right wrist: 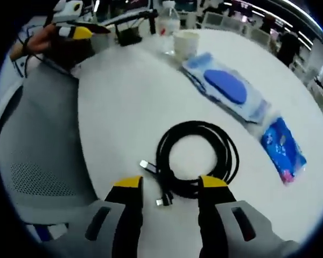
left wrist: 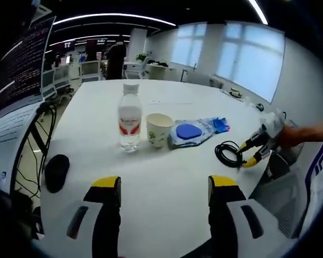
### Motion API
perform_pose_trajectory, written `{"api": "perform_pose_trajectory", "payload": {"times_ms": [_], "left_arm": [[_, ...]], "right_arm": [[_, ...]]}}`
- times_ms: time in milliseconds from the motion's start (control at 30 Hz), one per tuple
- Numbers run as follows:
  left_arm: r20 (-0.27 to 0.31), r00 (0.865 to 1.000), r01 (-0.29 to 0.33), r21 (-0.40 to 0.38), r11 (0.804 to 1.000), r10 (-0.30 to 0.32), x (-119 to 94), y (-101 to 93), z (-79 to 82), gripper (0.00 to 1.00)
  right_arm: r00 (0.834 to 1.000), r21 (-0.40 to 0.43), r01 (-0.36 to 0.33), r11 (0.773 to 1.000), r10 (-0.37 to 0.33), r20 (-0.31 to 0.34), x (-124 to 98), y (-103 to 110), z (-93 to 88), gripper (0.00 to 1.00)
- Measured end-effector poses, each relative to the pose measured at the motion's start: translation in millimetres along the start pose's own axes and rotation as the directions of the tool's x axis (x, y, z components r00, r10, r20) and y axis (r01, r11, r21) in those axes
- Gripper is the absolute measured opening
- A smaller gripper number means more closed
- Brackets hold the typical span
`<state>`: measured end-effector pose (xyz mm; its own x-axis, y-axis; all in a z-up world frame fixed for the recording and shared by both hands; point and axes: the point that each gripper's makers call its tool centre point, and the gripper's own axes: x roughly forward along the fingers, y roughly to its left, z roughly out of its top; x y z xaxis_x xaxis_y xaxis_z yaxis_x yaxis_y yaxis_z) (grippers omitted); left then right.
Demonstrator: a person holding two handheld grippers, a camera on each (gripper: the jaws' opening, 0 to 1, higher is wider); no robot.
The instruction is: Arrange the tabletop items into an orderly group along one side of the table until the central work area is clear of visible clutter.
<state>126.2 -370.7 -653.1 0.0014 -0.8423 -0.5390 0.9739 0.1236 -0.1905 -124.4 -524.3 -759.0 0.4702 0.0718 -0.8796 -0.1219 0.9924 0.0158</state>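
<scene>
Right now I'm working over a round white table (left wrist: 167, 177) in an open office, with tall bright windows (left wrist: 247, 56) along the far wall, ceiling strip lights and rows of desks further back. To the far left of my left gripper (left wrist: 164, 185) a monitor (left wrist: 21, 64) full of text stands at the table edge, and a black mouse (left wrist: 56, 172) lies just left of the jaws.

My left gripper hangs above bare tabletop with its yellow-tipped jaws spread wide, holding and touching nothing. Straight ahead of it stand a water bottle (left wrist: 130, 119) with a red label and, just to its right, a paper cup (left wrist: 159, 129). Right of the cup lies a wet-wipes pack (left wrist: 191, 131) with a blue lid, and a small blue packet (left wrist: 220, 124) lies at its far end.

My right gripper (right wrist: 167, 185) comes into the left gripper view from the right, low over a coiled black cable (left wrist: 229, 153). Seen along its own jaws, the coiled cable (right wrist: 199, 156) lies just ahead, its near loop and plug ends sitting between the wide-open tips; I cannot tell whether the tips touch it. Ahead and to the right are the wipes pack (right wrist: 226, 88) and the blue packet (right wrist: 283, 148); the cup (right wrist: 185, 43) and bottle (right wrist: 167, 24) stand well beyond. A grey mesh chair (right wrist: 37, 156) sits left of these jaws, beside the table.
</scene>
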Motion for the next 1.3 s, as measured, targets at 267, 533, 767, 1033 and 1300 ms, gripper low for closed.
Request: {"api": "perform_pose_trajectory", "payload": {"times_ms": [267, 533, 767, 1033, 1300], "left_arm": [[0.010, 1.000, -0.003, -0.005, 1.000, 0.003, -2.3, -0.2, 2.3, 0.68], [0.001, 1.000, -0.014, -0.011, 1.000, 0.014, -5.9, 6.6, -1.9, 0.67], [0.004, 1.000, -0.015, -0.020, 1.000, 0.015, -6.5, 6.6, -1.9, 0.67], [0.008, 1.000, -0.010, -0.025, 1.000, 0.010, -5.4, 6.1, 0.4, 0.66], [0.010, 1.000, -0.017, -0.036, 0.999, 0.017, -7.2, 8.5, -0.2, 0.66]], "right_arm": [[0.994, -0.129, -0.070, 0.989, 0.058, -0.088, 13.5, 9.4, -3.1, 0.26], [0.997, -0.161, -0.054, 0.986, 0.044, -0.062, 17.6, 10.3, -0.5, 0.11], [0.998, -0.166, -0.044, 0.985, 0.036, -0.051, 15.8, 9.4, 0.3, 0.10], [1.000, -0.093, 0.013, 0.996, -0.014, -0.013, 7.1, -11.2, 7.0, 0.09], [0.999, 0.008, 0.046, 0.999, -0.046, 0.026, -0.1, -29.9, 10.4, 0.09]]}}
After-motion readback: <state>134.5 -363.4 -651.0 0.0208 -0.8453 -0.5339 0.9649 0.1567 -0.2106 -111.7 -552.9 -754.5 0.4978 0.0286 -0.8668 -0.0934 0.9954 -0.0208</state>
